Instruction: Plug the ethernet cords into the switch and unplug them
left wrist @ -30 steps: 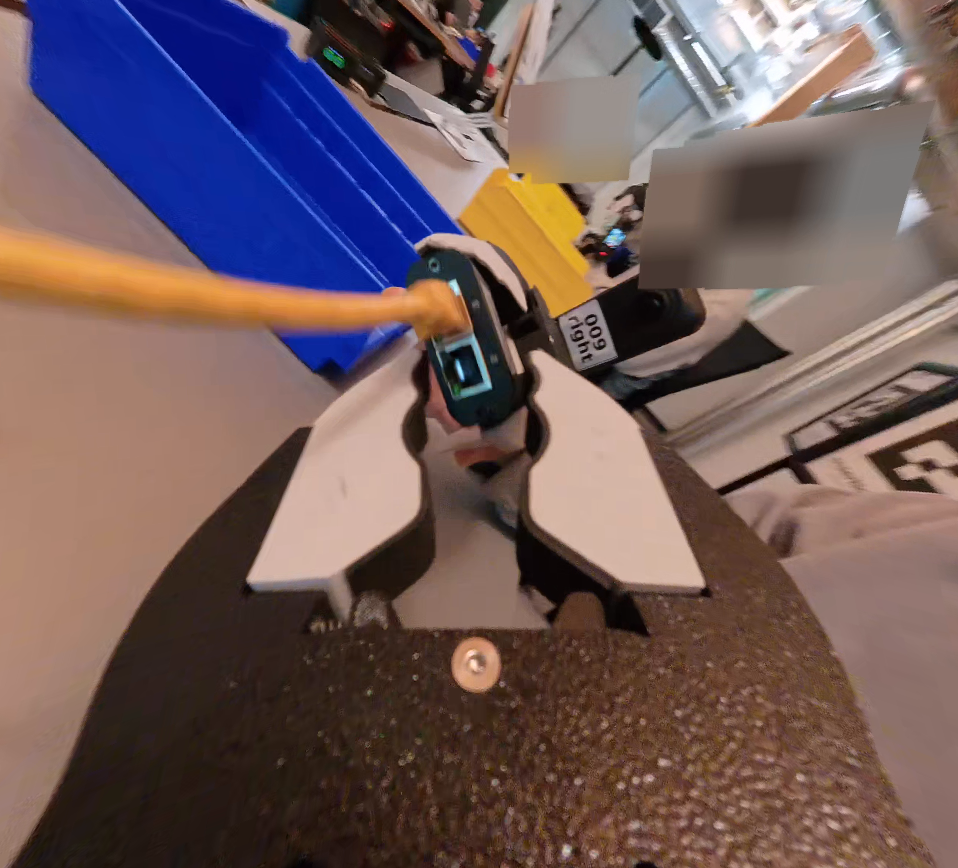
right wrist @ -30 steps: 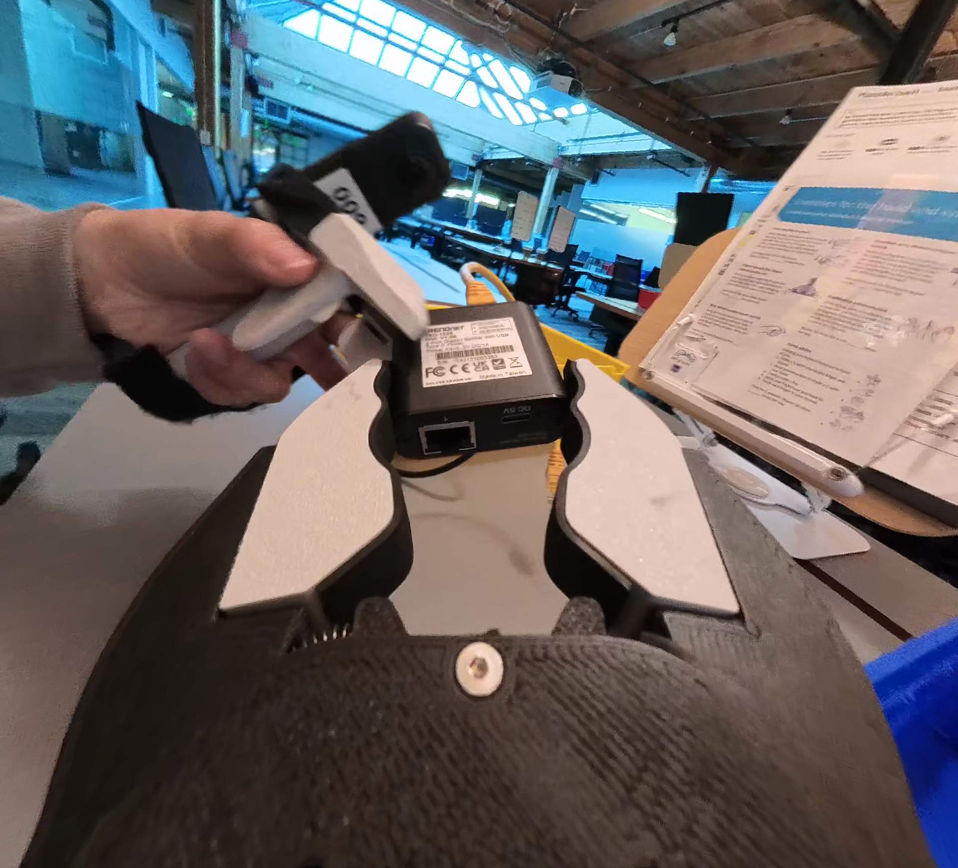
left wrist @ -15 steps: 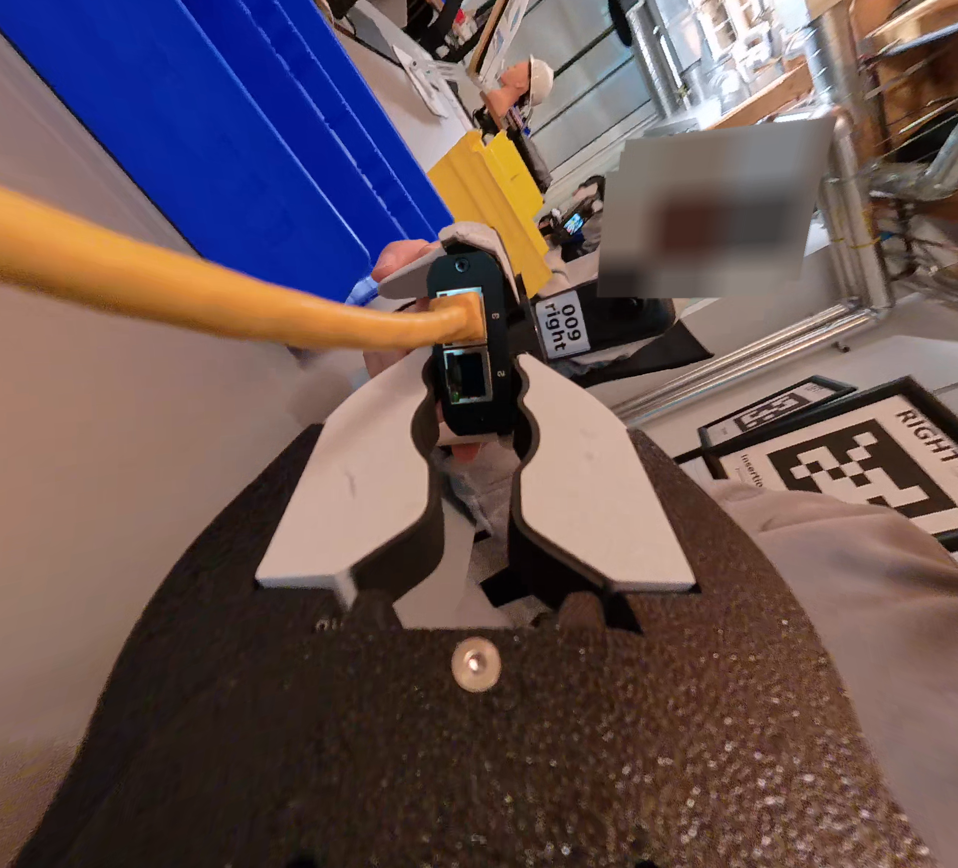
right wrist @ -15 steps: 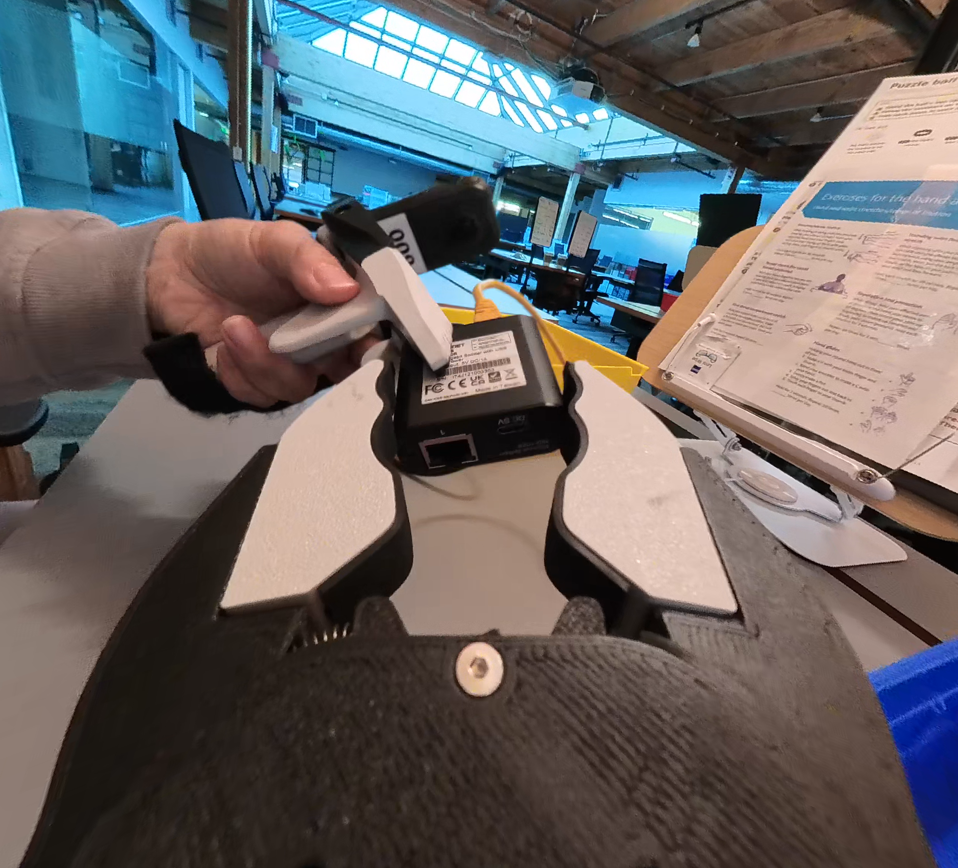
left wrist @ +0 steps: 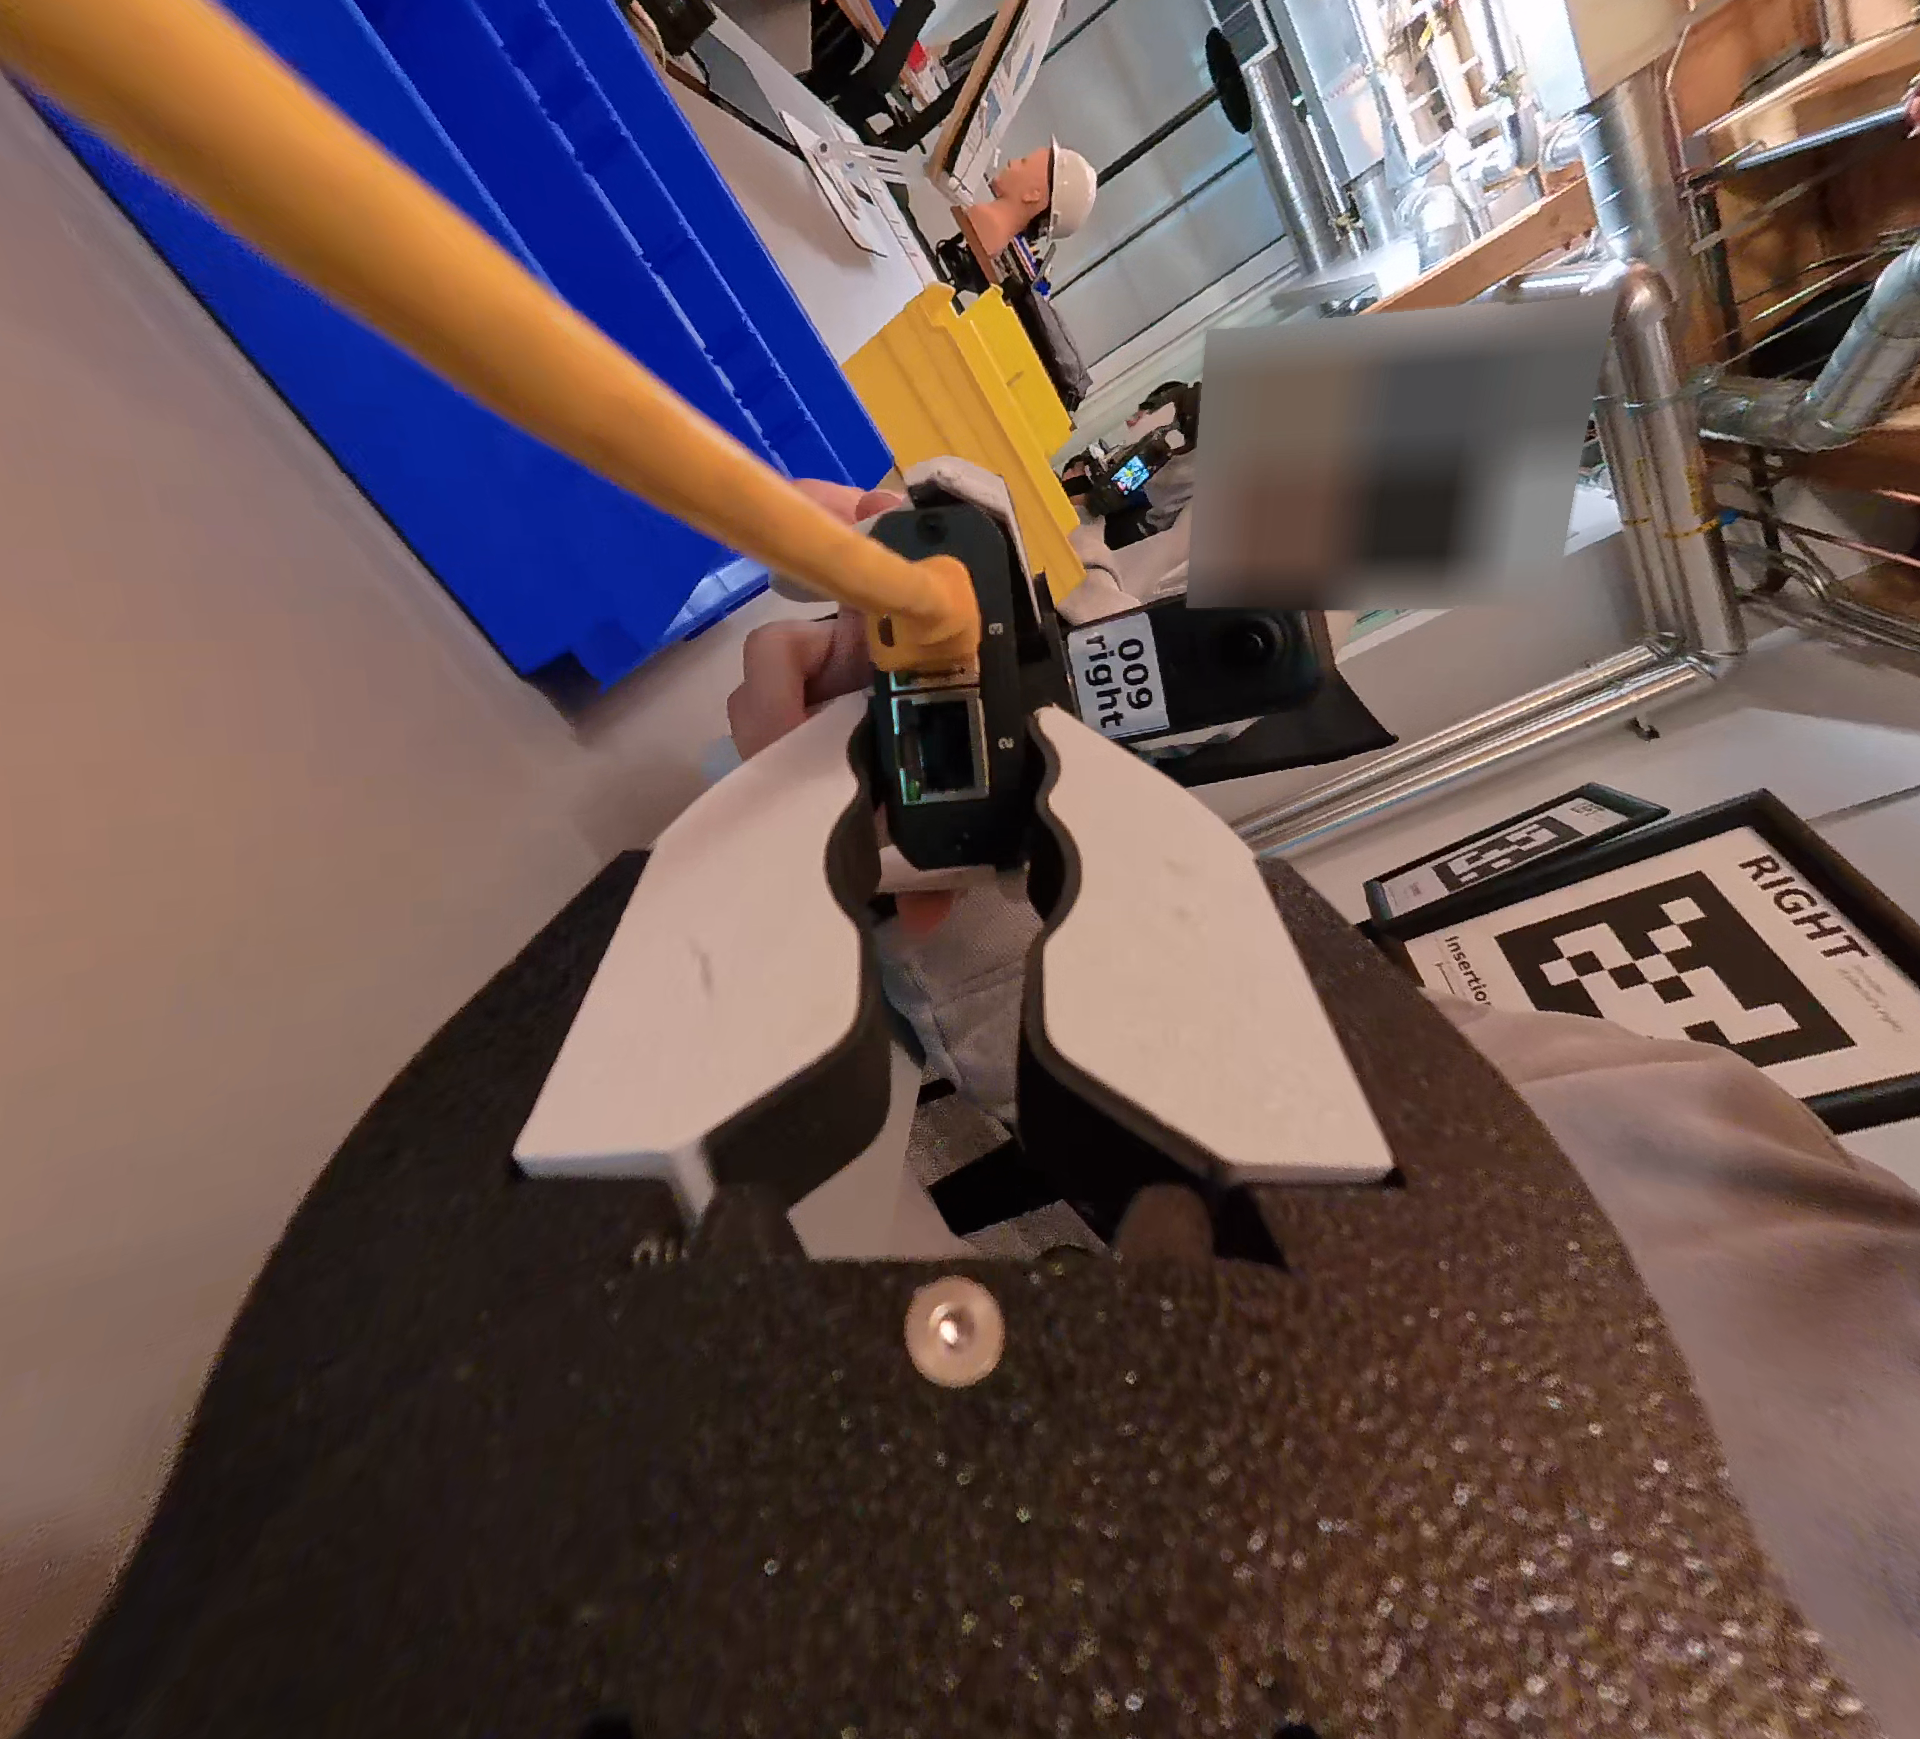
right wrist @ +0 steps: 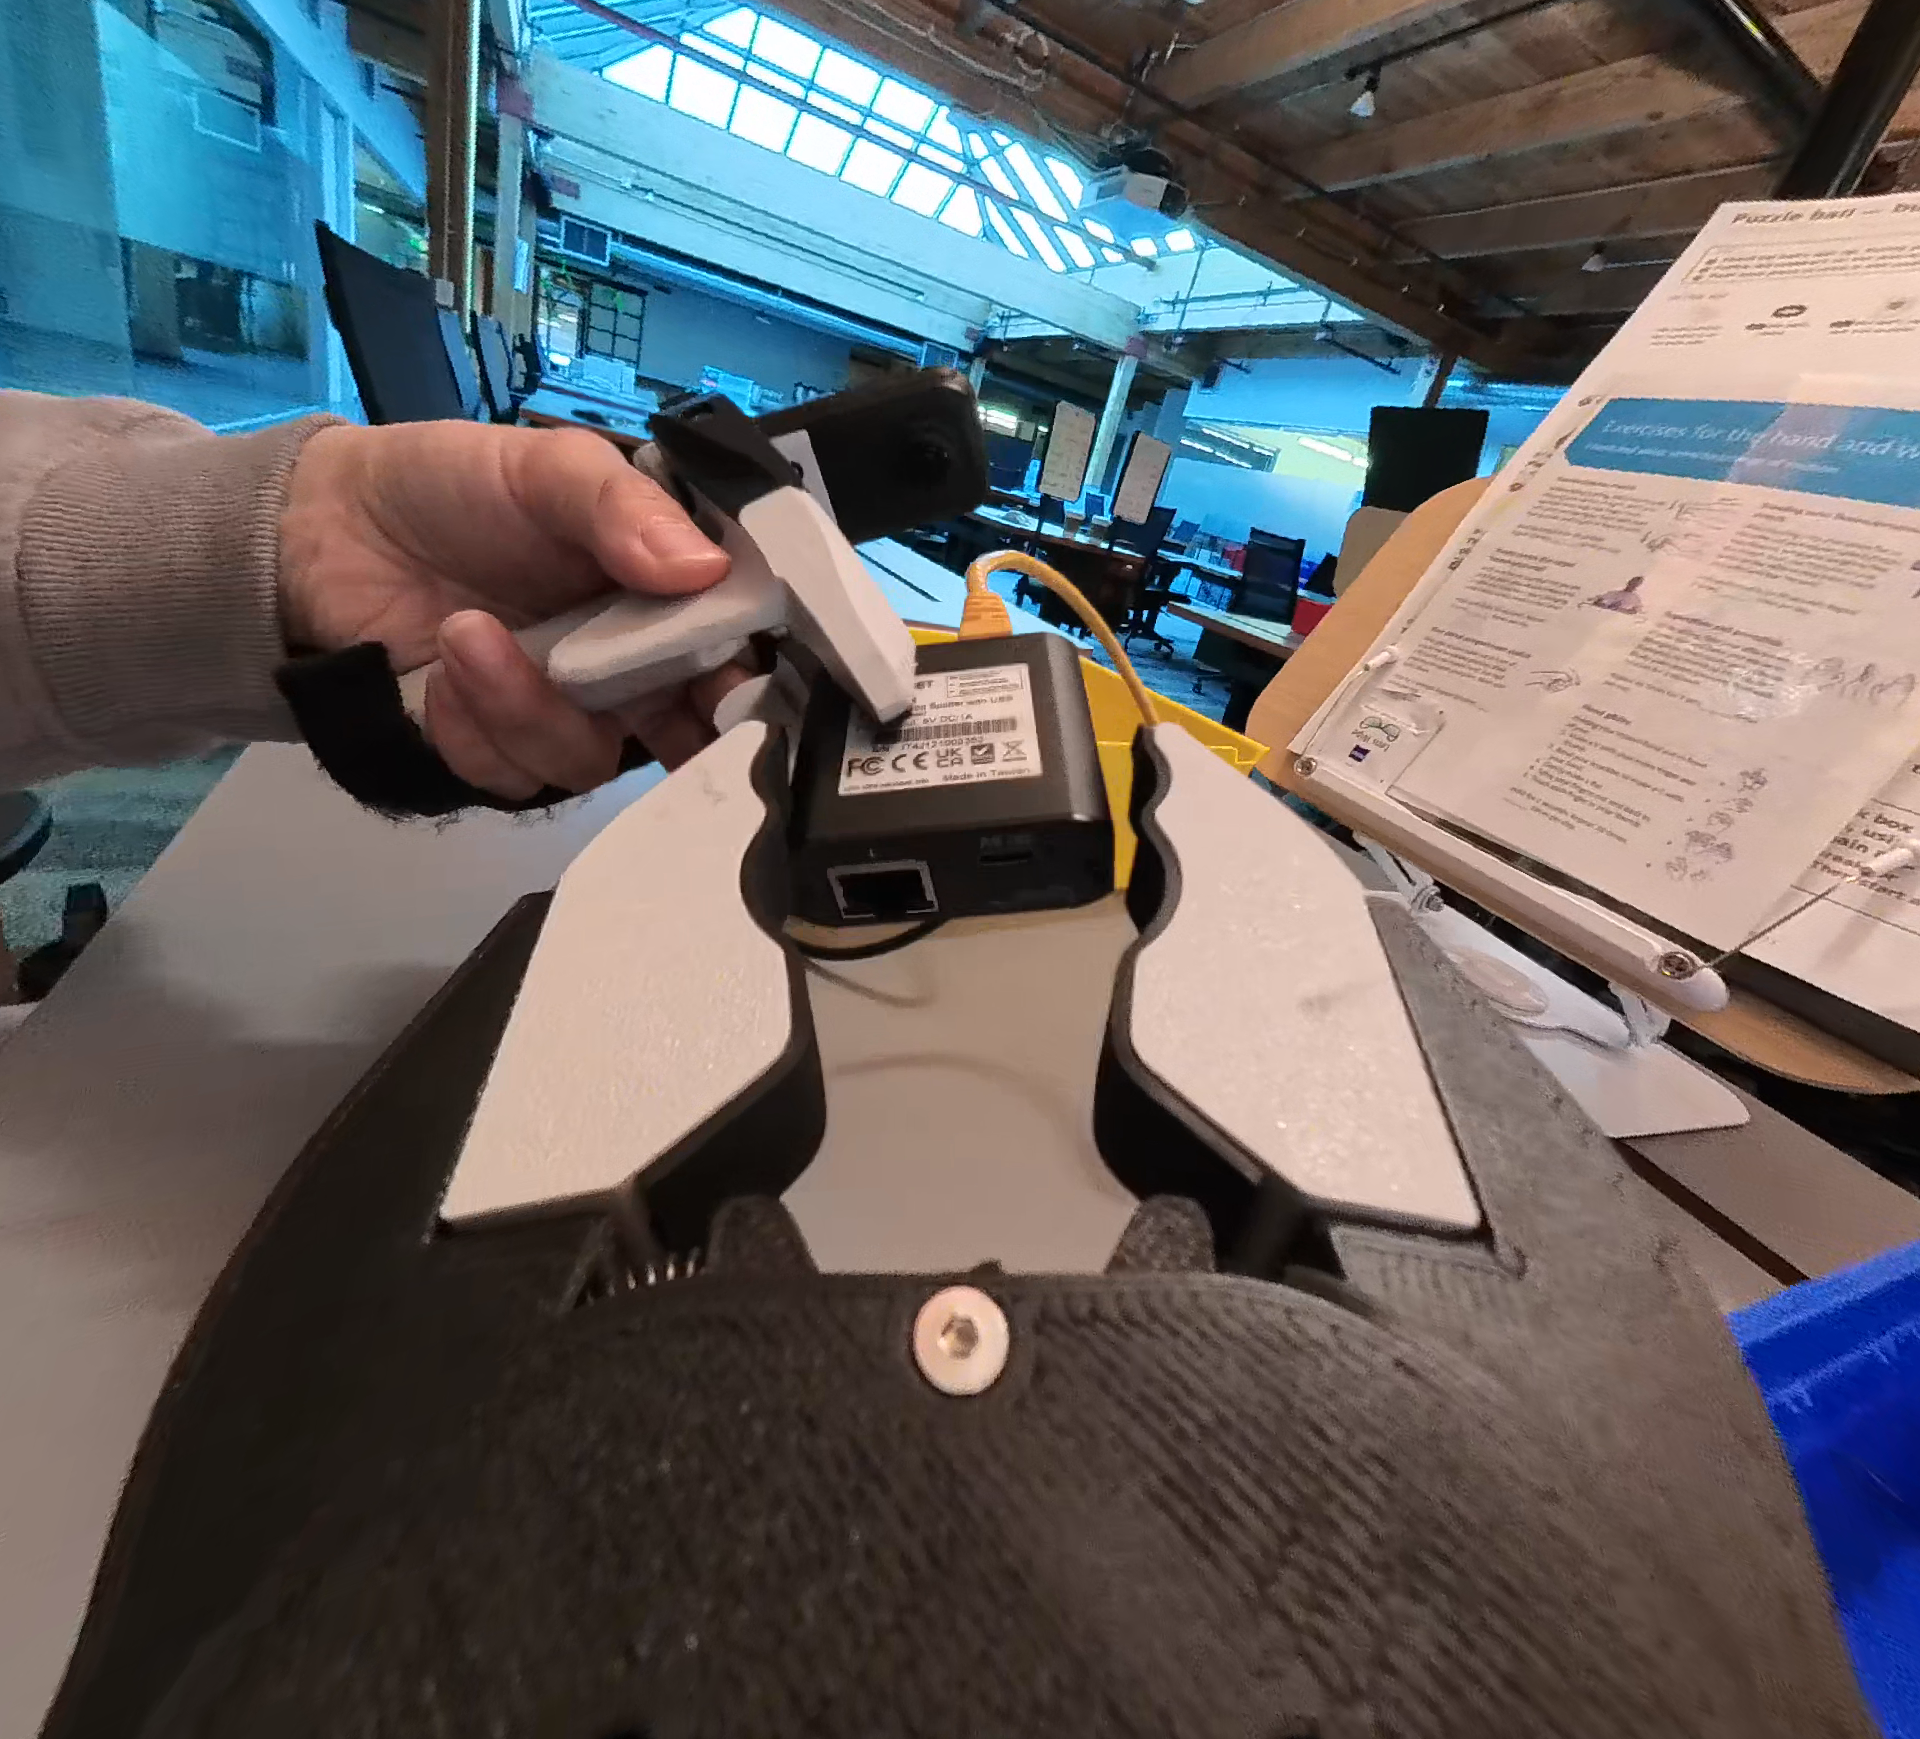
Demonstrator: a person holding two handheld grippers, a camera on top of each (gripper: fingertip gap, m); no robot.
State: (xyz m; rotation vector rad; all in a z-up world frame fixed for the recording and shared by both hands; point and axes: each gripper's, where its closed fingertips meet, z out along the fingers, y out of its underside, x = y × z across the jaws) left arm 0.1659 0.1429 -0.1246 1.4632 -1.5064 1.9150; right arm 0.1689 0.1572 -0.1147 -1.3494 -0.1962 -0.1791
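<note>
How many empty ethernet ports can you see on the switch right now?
2. One on the end of the switch facing the left wrist view, directly beside the plugged yellow cord. One on the opposite end, facing the right wrist view. Other ports may be hidden.

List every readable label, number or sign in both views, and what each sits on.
I won't transcribe writing; these things carry it:
White sticker on a black camera body: short print.
Black-framed white marker card: heading and fine print.
Small black switch box: white printed label on top, tiny numerals beside its ports.
White instruction sheet on a wooden stand: headings, body text too blurred.
</note>
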